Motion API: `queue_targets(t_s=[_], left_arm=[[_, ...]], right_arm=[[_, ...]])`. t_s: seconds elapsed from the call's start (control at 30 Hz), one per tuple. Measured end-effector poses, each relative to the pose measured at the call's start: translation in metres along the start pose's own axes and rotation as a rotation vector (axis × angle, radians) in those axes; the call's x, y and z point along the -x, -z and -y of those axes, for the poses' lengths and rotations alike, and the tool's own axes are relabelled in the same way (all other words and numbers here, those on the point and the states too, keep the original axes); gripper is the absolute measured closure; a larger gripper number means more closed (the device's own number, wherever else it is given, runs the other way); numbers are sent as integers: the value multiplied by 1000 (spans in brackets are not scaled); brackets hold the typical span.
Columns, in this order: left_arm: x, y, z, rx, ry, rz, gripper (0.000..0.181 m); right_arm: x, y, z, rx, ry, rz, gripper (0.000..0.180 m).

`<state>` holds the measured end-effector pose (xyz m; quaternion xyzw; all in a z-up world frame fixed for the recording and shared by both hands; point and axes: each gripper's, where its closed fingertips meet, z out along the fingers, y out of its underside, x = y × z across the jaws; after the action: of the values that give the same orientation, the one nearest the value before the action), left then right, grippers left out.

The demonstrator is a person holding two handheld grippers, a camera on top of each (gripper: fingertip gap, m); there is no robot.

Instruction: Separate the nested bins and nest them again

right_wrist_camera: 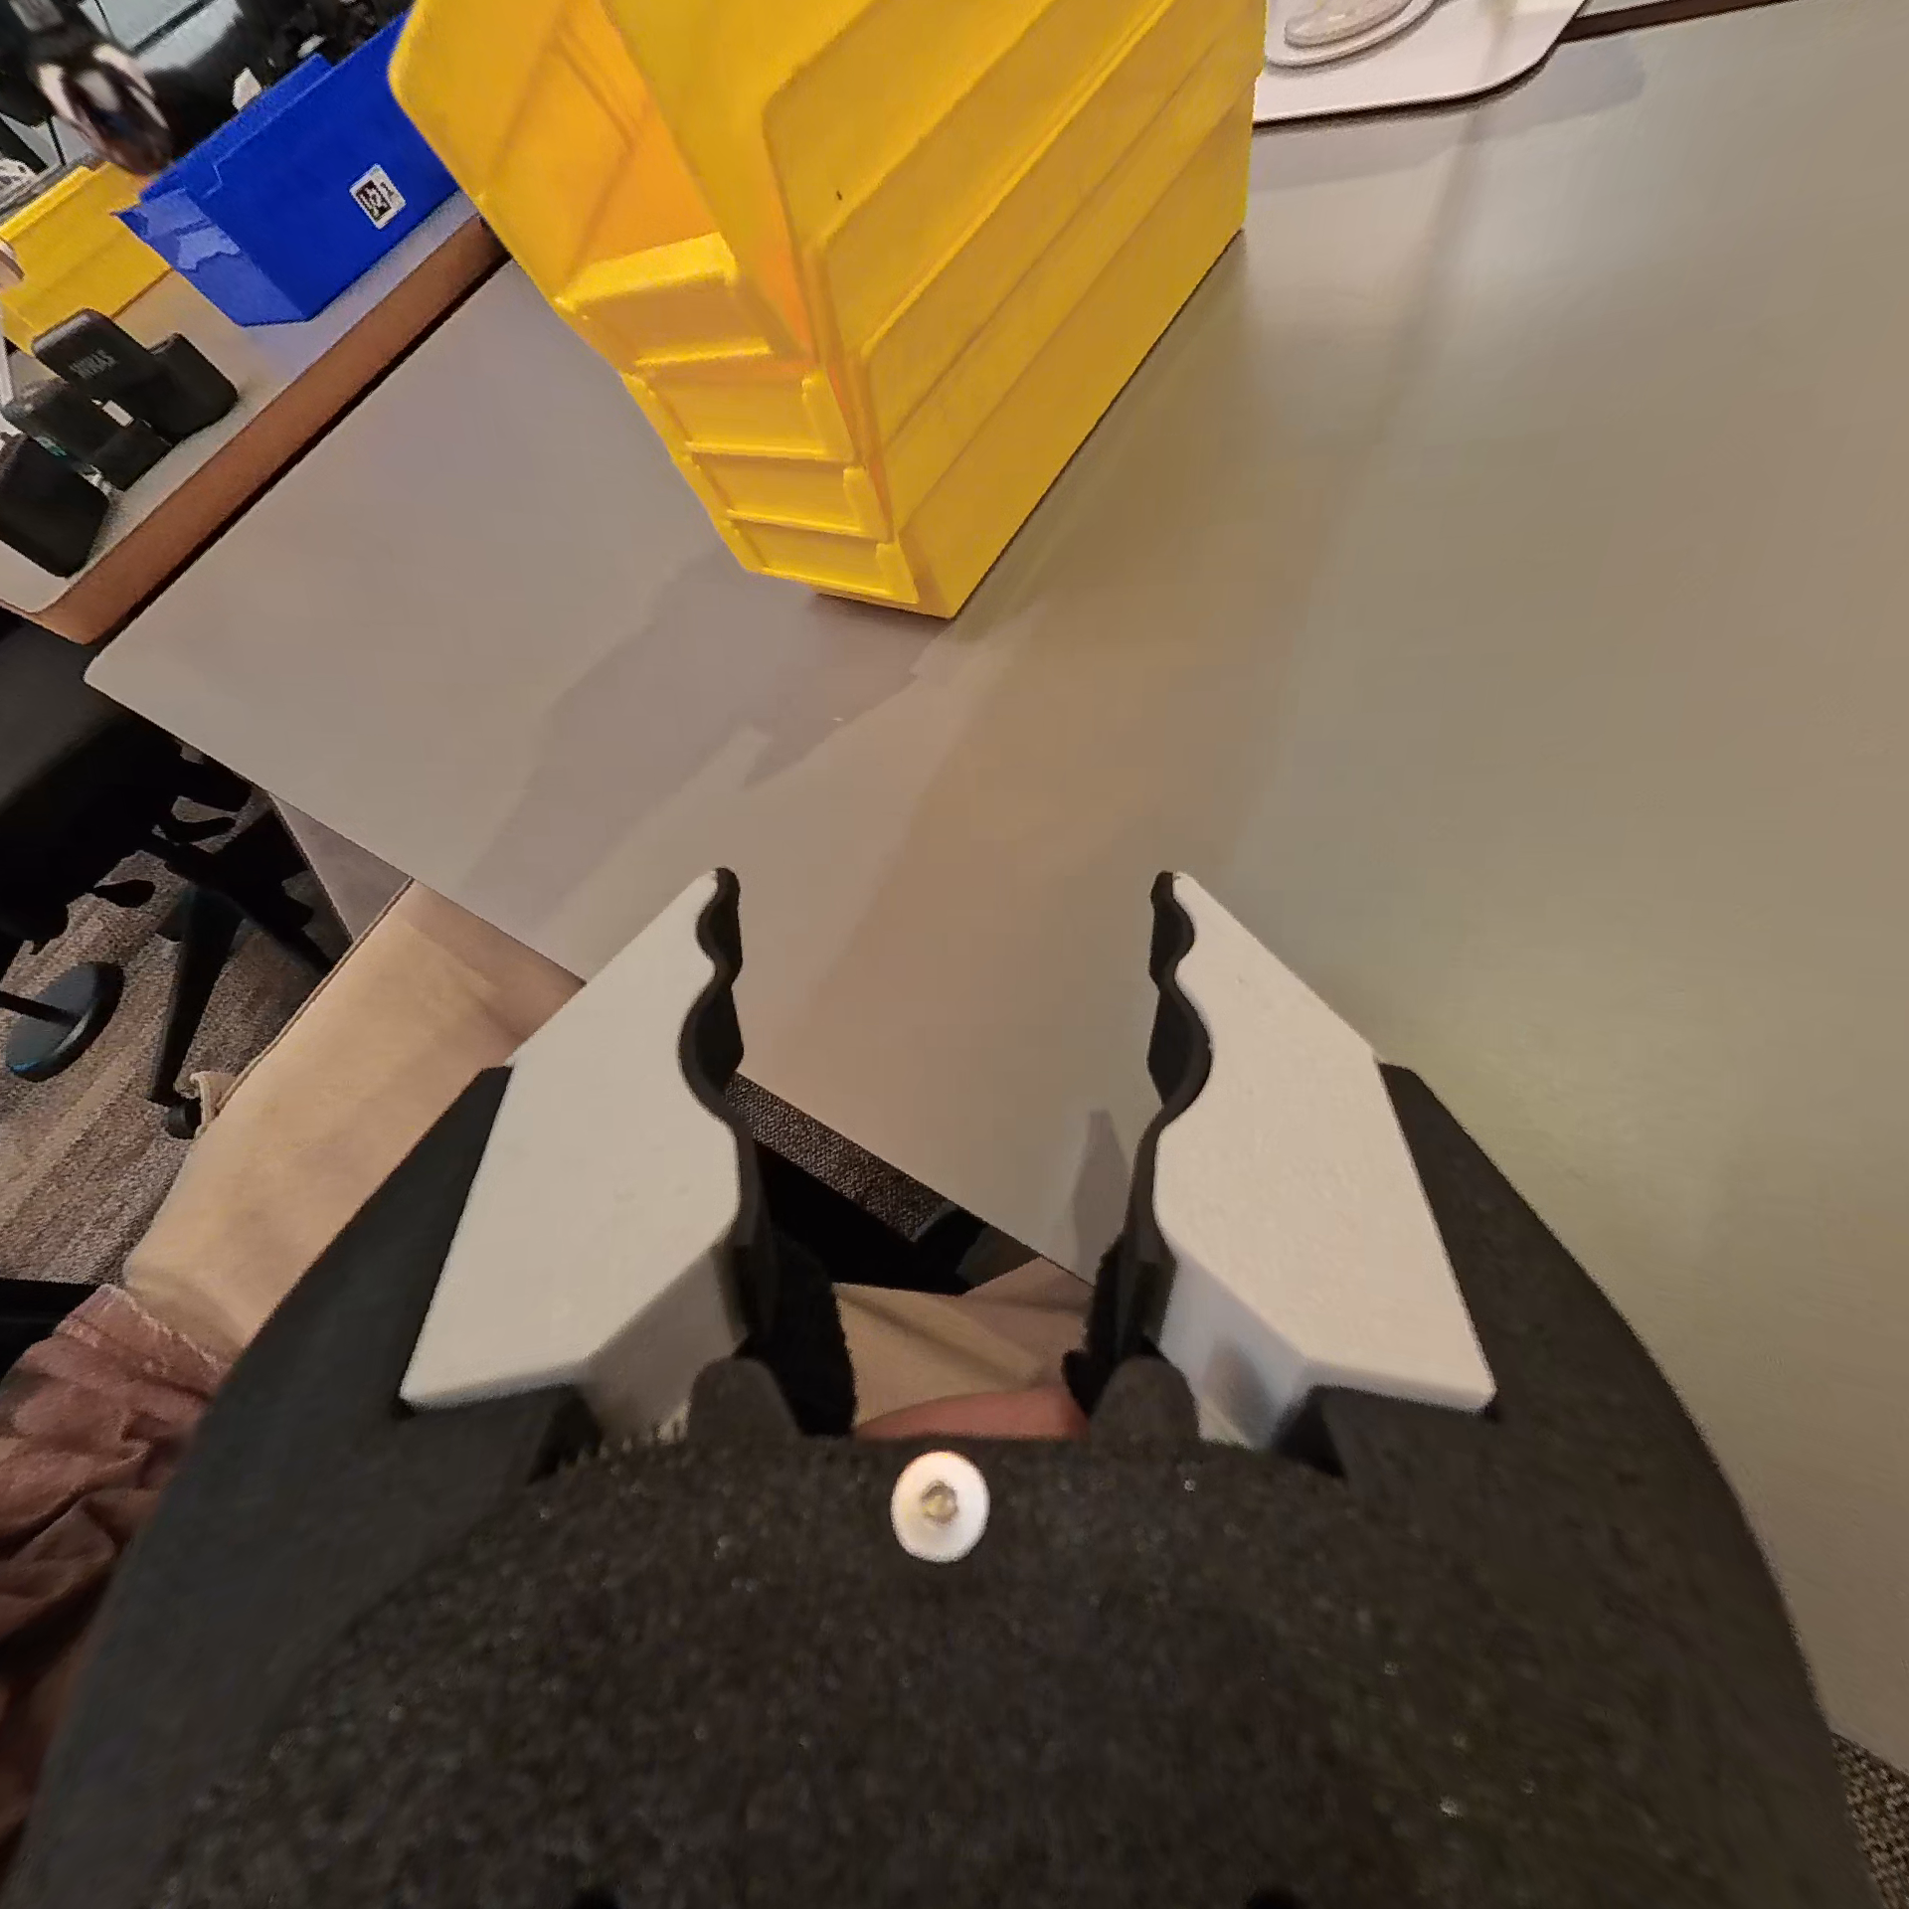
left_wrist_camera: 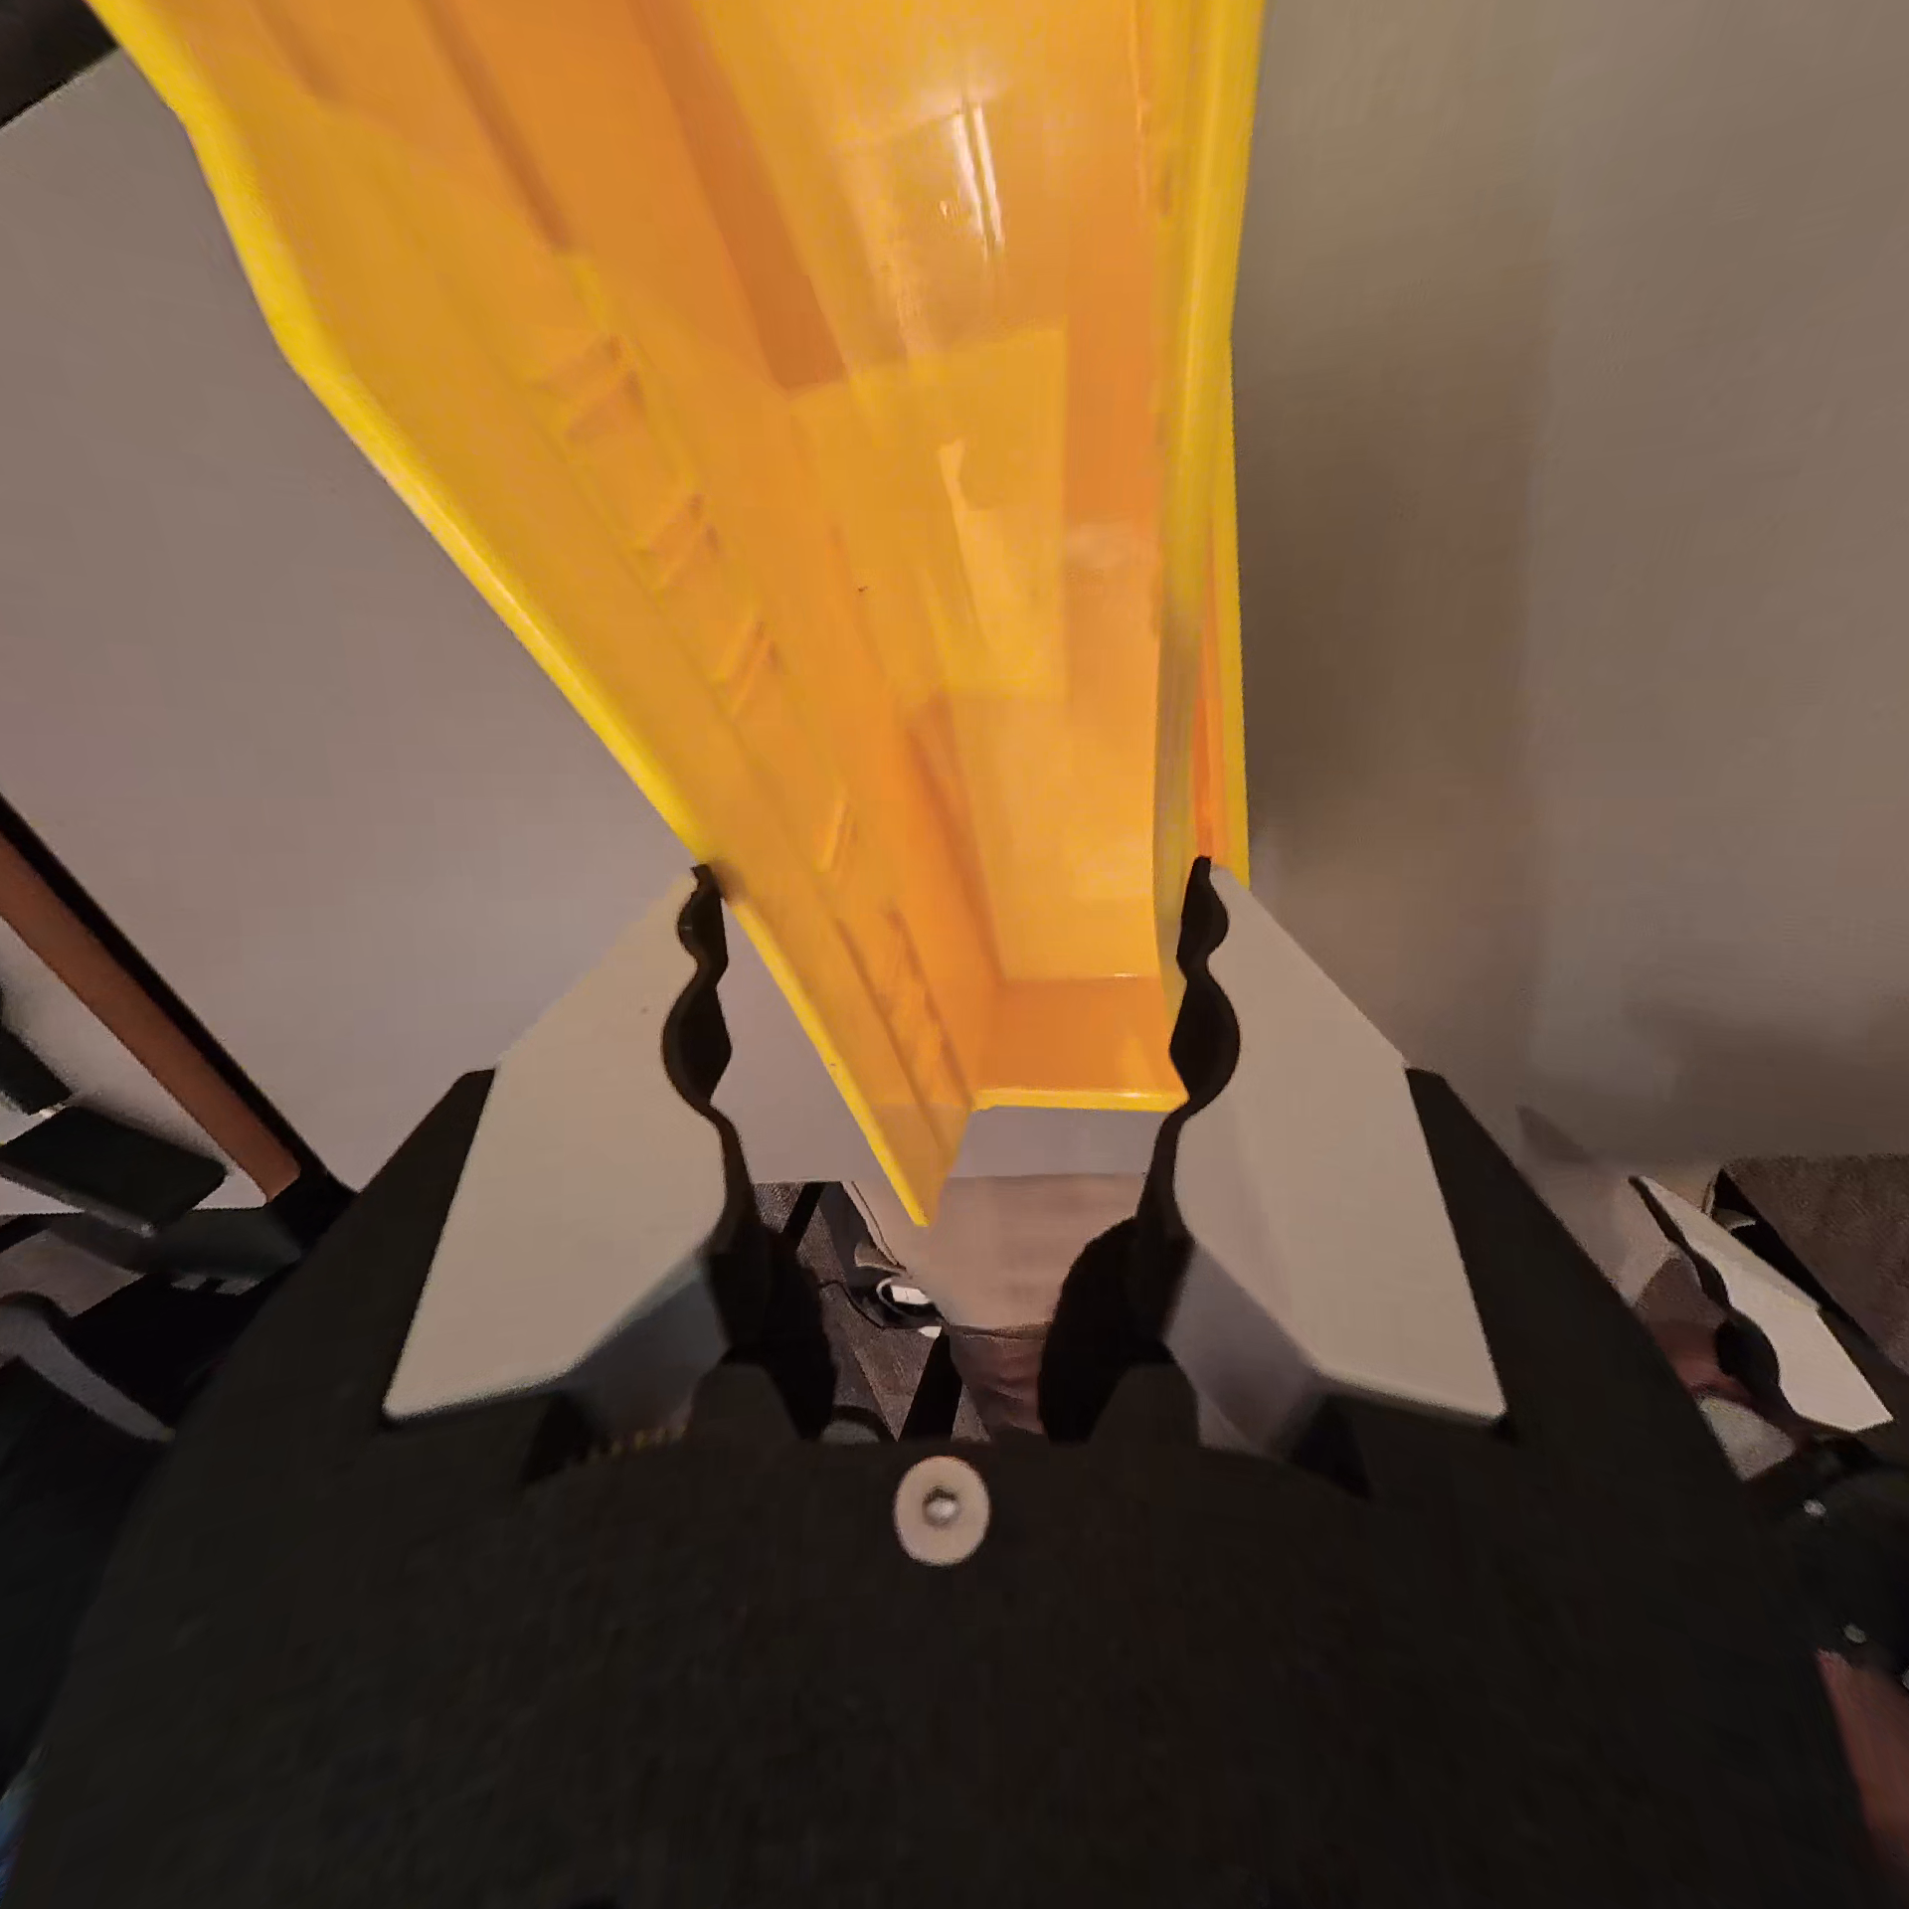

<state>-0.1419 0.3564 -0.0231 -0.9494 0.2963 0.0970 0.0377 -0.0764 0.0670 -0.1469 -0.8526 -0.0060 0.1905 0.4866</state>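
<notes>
My left gripper (left_wrist_camera: 945, 878) has its fingers apart around a yellow bin (left_wrist_camera: 826, 517) corner, not clamped; my right gripper (right_wrist_camera: 945, 883) gapes empty above the table (right_wrist_camera: 1446, 620), near the nested stack (right_wrist_camera: 878, 310); lifting now, I risk that bin slipping free.

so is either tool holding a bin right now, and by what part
Left tool: a yellow bin's corner sits between its spread fingers, so a hold cannot be told. Right tool: open, holding nothing.
</notes>
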Motion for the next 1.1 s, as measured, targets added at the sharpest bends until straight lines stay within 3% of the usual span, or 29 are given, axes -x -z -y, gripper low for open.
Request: queue_targets(t_s=[0.2,0.4,0.6,0.87,1.1], left_arm=[[1,31,-19,-17,-9,31,94],[4,101,-24,-137,-34,13,95],[74,131,-48,-151,43,78,95],[172,58,-60,-117,119,117,95],[191,-42,-53,-25,116,48,94]], right_arm=[[2,-1,-2,11,15,-2,100],[6,-2,-4,15,26,-1,100],[9,-4,-7,25,46,-8,100],[6,-4,-4,8,56,-24,102],[7,-9,-9,35,85,-33,102]])
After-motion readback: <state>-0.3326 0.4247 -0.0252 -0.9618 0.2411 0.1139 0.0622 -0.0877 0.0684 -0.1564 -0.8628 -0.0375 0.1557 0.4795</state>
